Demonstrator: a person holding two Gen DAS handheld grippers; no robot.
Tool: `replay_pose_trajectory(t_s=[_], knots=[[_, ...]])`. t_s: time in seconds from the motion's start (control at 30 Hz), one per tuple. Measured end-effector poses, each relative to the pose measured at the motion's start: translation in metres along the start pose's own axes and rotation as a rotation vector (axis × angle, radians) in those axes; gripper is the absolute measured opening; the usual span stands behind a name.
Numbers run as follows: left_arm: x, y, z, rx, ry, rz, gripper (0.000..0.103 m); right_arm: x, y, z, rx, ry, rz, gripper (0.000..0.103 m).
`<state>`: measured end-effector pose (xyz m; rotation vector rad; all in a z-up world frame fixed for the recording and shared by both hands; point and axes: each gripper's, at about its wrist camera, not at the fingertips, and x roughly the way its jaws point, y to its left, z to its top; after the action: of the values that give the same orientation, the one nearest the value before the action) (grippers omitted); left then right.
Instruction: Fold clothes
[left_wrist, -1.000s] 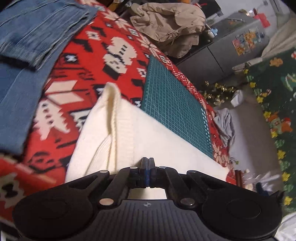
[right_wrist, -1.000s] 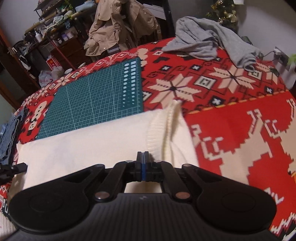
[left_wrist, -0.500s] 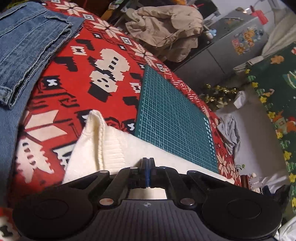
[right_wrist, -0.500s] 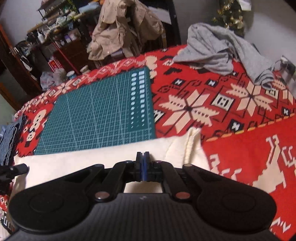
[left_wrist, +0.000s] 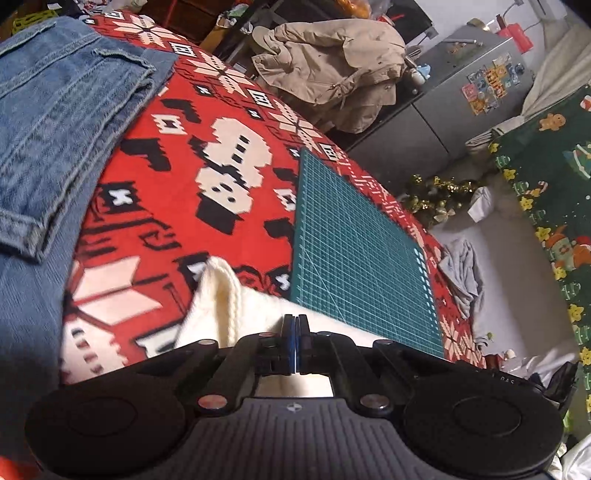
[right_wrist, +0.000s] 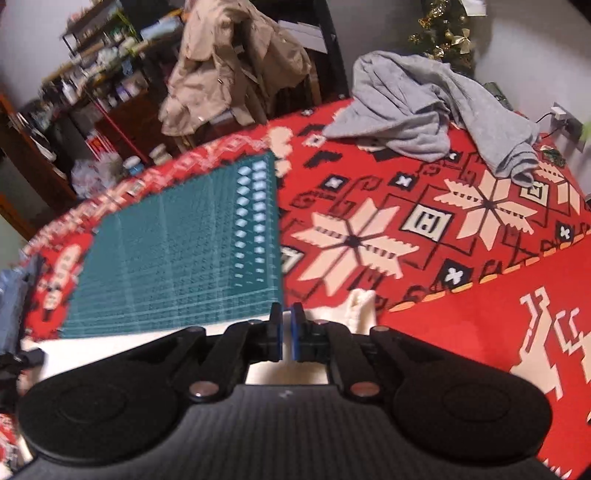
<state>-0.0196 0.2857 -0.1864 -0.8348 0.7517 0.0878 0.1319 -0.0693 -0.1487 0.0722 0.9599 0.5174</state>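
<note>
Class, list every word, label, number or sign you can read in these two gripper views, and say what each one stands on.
"DAS": faint letters on the black device at the right edge of the left wrist view; the reading is uncertain.
Stickers on the grey cabinet: too small to read.
Green cutting mat: only grid lines show; any numbers are too small or blurred.
Red box by the shelves: blurred, unreadable.

Cream knit sweater (left_wrist: 221, 295), ribbed edges raised, on red patterned blanket (left_wrist: 177, 177)
</note>
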Motion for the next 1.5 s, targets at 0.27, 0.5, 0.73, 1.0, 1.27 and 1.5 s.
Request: replay_pose_trajectory(t_s=[0.27,0.5,0.73,1.0,1.27,1.5], knots=[[-0.034,0.015,0.014,0.019,-0.101,0.088,0.01,-0.029,-0.028,0.006,0.032,-0.074,-0.059,0.022],[-0.028,0.014,0.014,0.049,-0.087,0.14,0.033,-0.029,-0.041,0.0,0.058,-0.058,-0.064,0.044],[-0.017,0.0,0.007,0.145,-0.093,0.203,0.031,-0.016,-0.034,-0.002,0.039,-0.048,-0.071,0.048],[-0.015,-0.007,0.004,0.172,-0.111,0.227,0.011,-0.001,-0.033,0.001,0.064,-0.008,-0.044,0.017],[-0.024,-0.023,0.02,0.187,-0.183,0.215,0.009,-0.013,-0.032,0.017,0.122,-0.055,-0.026,0.011],[0.011,-0.028,0.058,0.194,-0.17,0.22,0.009,0.006,-0.03,0.053,0.116,-0.069,-0.035,0.011]])
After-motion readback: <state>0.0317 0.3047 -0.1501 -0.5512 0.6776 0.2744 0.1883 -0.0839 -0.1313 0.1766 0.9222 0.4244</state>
